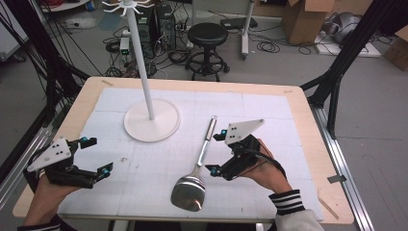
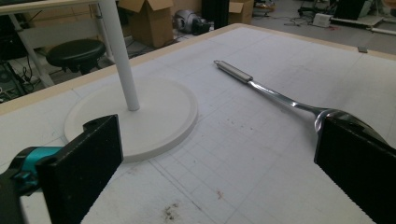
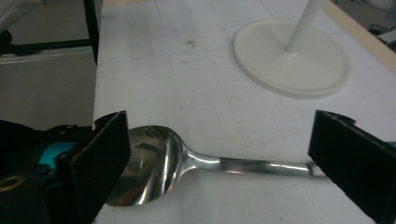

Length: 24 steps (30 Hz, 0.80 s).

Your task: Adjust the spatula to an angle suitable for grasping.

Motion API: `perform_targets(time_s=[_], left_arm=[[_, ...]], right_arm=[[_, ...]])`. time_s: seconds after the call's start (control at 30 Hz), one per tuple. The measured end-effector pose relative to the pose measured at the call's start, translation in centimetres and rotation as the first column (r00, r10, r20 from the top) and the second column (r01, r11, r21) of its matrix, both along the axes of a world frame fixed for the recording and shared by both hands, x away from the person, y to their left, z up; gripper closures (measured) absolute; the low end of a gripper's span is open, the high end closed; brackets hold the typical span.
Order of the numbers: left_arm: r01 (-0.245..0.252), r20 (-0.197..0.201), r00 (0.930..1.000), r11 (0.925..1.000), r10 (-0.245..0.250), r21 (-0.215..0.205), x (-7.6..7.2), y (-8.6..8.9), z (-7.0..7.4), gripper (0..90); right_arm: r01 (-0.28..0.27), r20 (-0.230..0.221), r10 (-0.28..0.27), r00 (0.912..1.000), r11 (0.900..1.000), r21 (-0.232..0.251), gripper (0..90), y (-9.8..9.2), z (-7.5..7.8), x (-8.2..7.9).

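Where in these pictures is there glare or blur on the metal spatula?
Right gripper view: the spatula blade mirrors dark shapes and its near edge is soft. Left gripper view: bright glare along its neck, handle sharp. High view: even light, only a faint sheen on the blade.

A steel ladle [image 1: 195, 168] lies near the tabletop's [image 1: 298, 120] front edge, the open right claw [image 1: 217, 153] just beside its handle.

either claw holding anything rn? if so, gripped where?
Nothing held. Left claw is open, off to the side. Right claw is open beside the metal spatula's handle, which lies flat on the table.
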<state>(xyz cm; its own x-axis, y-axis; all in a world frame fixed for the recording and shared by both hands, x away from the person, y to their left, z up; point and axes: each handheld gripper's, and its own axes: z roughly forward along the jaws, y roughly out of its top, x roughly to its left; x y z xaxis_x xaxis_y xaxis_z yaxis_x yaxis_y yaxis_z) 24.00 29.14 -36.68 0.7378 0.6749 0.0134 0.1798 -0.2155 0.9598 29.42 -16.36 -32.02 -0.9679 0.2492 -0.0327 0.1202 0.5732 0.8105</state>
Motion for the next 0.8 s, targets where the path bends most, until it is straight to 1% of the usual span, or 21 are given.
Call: perform_targets(time_s=[0.03,0.07,0.1,0.13,0.17,0.2,0.23,0.27,0.37,0.43,0.47,0.5,0.53,0.6,0.63,0.67,0.7,0.73,0.77,0.8], left_arm=[[0.000,-0.001,1.0000,1.0000,0.000,0.000,0.0,0.0,0.0,1.7],[0.000,-0.002,1.0000,1.0000,0.000,0.000,0.0,0.0,-0.1,1.7],[0.000,-0.002,1.0000,1.0000,0.000,0.000,0.0,0.0,-0.1,1.7],[0.000,-0.005,1.0000,1.0000,0.000,0.003,0.0,0.1,-0.1,1.7],[0.000,-0.007,1.0000,1.0000,0.000,0.001,0.1,0.1,-0.2,1.7],[0.000,-0.007,1.0000,1.0000,0.000,0.001,0.1,0.1,-0.2,1.7],[-0.002,-0.009,1.0000,1.0000,0.002,0.002,0.1,0.1,-0.2,1.7],[-0.002,-0.010,0.9999,1.0000,0.002,0.001,0.1,0.1,-0.2,1.7],[-0.002,-0.011,0.9999,1.0000,0.002,0.001,0.0,0.1,-0.2,1.7],[-0.002,-0.010,0.9999,1.0000,0.002,0.002,0.0,0.1,-0.2,1.7],[-0.003,-0.009,1.0000,1.0000,0.003,0.004,0.0,0.1,-0.2,1.7],[-0.003,-0.009,1.0000,1.0000,0.003,0.004,0.0,0.0,-0.3,1.7],[-0.001,-0.009,1.0000,1.0000,0.001,0.007,0.1,0.0,-0.3,1.7],[0.000,-0.012,0.9999,1.0000,0.000,0.004,0.1,0.0,-0.3,1.7],[-0.001,-0.012,0.9999,1.0000,0.001,0.004,0.1,0.0,-0.3,1.7],[0.001,-0.012,0.9999,1.0000,-0.001,0.004,0.1,0.0,-0.3,1.7],[0.001,-0.012,0.9999,1.0000,-0.001,0.004,0.1,0.0,-0.3,1.7],[0.000,-0.012,0.9999,1.0000,0.000,0.003,0.1,0.0,-0.3,1.7],[0.000,-0.011,0.9999,1.0000,0.000,0.004,0.1,0.0,-0.3,1.7],[0.000,-0.011,0.9999,1.0000,0.000,0.005,0.1,0.0,-0.3,1.7]], right_arm=[[-0.007,-0.012,0.007,0.9999,1.000,-0.010,6.6,0.5,-0.1,0.1],[-0.019,-0.027,0.019,0.9995,1.000,-0.022,10.6,0.9,-0.2,0.2],[-0.032,-0.046,0.031,0.9985,0.999,-0.030,19.1,1.4,-0.3,0.2],[-0.042,-0.064,0.039,0.9972,0.998,-0.037,21.6,1.8,-0.4,0.3],[-0.051,-0.070,0.048,0.9964,0.998,-0.044,22.2,2.3,-0.6,0.3],[-0.067,-0.077,0.062,0.9951,0.996,-0.060,26.4,2.7,-0.7,0.4],[-0.077,-0.084,0.071,0.9939,0.994,-0.071,33.0,3.1,-0.8,0.4],[-0.084,-0.090,0.077,0.9930,0.993,-0.082,37.8,3.5,-1.0,0.4],[-0.097,-0.110,0.085,0.9903,0.990,-0.106,49.6,4.6,-1.4,0.4],[-0.108,-0.117,0.094,0.9887,0.987,-0.121,54.5,5.2,-1.7,0.4],[-0.108,-0.117,0.094,0.9887,0.987,-0.121,54.5,5.2,-1.7,0.4],[-0.115,-0.127,0.097,0.9872,0.983,-0.141,60.0,5.8,-2.0,0.4],[-0.116,-0.124,0.098,0.9875,0.982,-0.149,61.6,6.1,-2.1,0.4],[-0.129,-0.135,0.107,0.9851,0.978,-0.164,66.5,6.6,-2.4,0.4],[-0.129,-0.135,0.107,0.9851,0.978,-0.164,66.5,6.6,-2.4,0.4],[-0.133,-0.130,0.111,0.9853,0.976,-0.173,68.8,6.8,-2.5,0.4],[-0.133,-0.137,0.109,0.9846,0.974,-0.183,73.7,7.3,-2.7,0.3],[-0.132,-0.140,0.106,0.9845,0.973,-0.192,76.2,7.5,-2.8,0.3],[-0.132,-0.140,0.106,0.9845,0.973,-0.192,76.2,7.5,-2.8,0.3],[-0.142,-0.139,0.115,0.9835,0.970,-0.199,79.6,8.0,-3.0,0.3]])
